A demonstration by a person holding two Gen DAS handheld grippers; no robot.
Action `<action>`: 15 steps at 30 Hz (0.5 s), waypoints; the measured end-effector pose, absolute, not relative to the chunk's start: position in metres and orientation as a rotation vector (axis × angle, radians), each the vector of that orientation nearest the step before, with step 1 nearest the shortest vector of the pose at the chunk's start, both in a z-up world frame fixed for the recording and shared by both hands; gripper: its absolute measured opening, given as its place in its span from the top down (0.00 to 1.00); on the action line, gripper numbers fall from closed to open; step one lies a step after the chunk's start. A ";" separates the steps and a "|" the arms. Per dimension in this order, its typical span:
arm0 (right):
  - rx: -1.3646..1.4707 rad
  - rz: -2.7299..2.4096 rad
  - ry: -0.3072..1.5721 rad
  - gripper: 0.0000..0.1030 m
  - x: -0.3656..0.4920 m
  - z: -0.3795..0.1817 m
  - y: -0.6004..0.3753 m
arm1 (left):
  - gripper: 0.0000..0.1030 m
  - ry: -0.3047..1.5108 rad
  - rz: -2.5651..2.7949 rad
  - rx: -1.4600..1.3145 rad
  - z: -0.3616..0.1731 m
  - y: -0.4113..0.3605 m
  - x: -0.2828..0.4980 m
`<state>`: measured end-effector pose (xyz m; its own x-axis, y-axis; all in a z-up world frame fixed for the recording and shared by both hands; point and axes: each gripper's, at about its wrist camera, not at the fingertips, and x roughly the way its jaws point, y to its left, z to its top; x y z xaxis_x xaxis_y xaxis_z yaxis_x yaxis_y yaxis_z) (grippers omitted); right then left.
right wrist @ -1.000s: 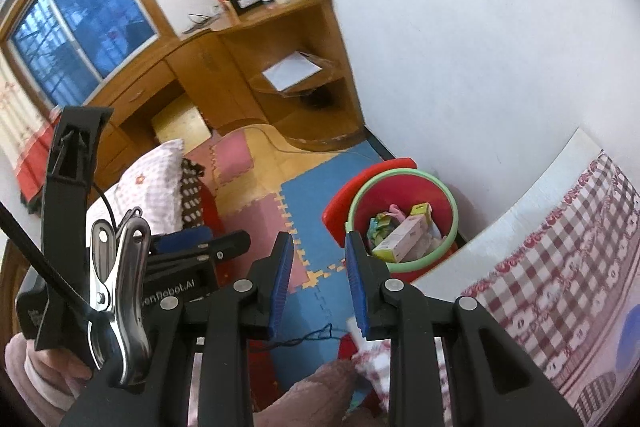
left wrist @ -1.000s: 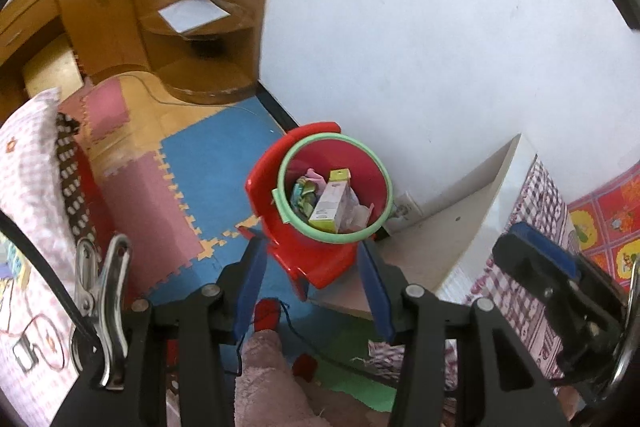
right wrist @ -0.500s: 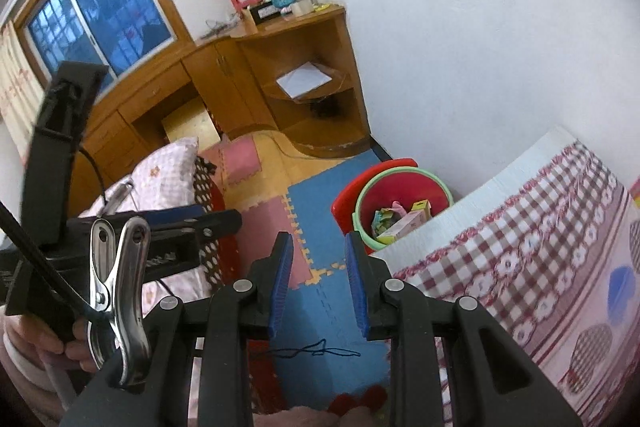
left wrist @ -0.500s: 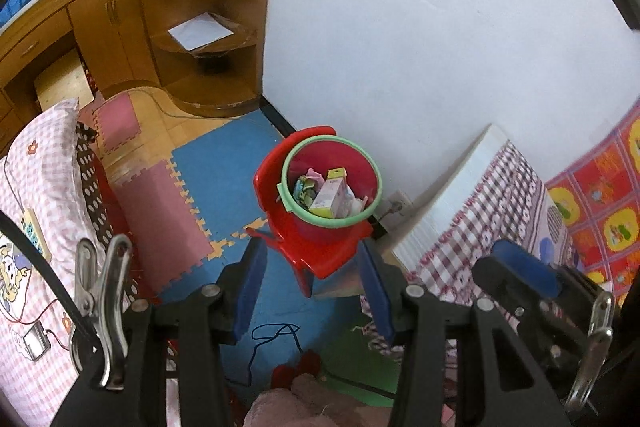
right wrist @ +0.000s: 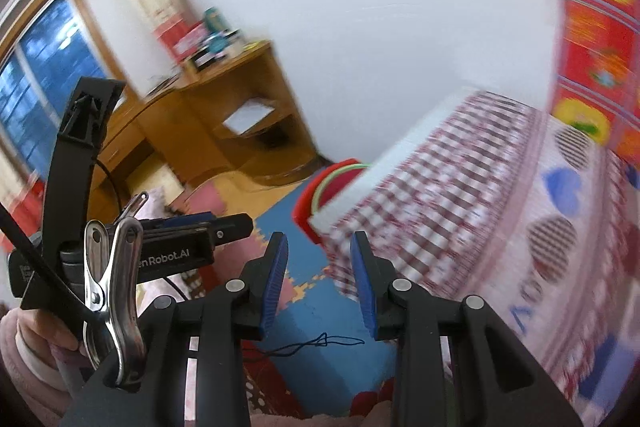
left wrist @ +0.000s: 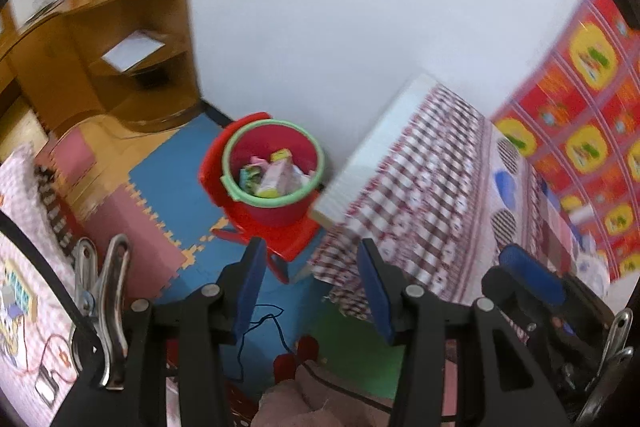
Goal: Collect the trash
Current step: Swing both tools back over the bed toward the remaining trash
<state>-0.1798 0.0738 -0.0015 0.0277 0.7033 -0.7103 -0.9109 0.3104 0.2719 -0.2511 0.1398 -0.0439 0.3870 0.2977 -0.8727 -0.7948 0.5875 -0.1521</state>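
Red plastic bucket with a green rim [left wrist: 272, 167] sits far-centre on a red chair [left wrist: 280, 239], light cartons inside; best gripped by the stiff rim. Left gripper [left wrist: 312, 291] half open, empty. Right gripper [right wrist: 318, 277] opening, nothing between its fingers [right wrist: 274, 279].

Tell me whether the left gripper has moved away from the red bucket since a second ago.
Yes. In the left wrist view the left gripper has backed off: the red bucket now sits farther beyond its fingertips, and more of the checked bed shows.
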 end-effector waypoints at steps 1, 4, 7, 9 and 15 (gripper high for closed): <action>-0.277 1.248 0.884 0.67 -0.176 -0.001 0.065 | 0.52 0.938 0.728 -0.609 -0.044 0.134 -0.244; -0.241 1.161 0.875 0.67 -0.164 0.003 0.036 | 0.52 0.963 0.647 -0.560 -0.046 0.115 -0.219; -0.192 1.079 0.883 0.67 -0.149 0.004 0.006 | 0.52 0.989 0.584 -0.525 -0.048 0.098 -0.197; -0.164 1.024 0.880 0.67 -0.138 0.005 -0.014 | 0.52 1.003 0.535 -0.498 -0.047 0.082 -0.180; -0.093 0.880 0.870 0.67 -0.106 0.010 -0.076 | 0.52 1.014 0.419 -0.427 -0.045 0.039 -0.130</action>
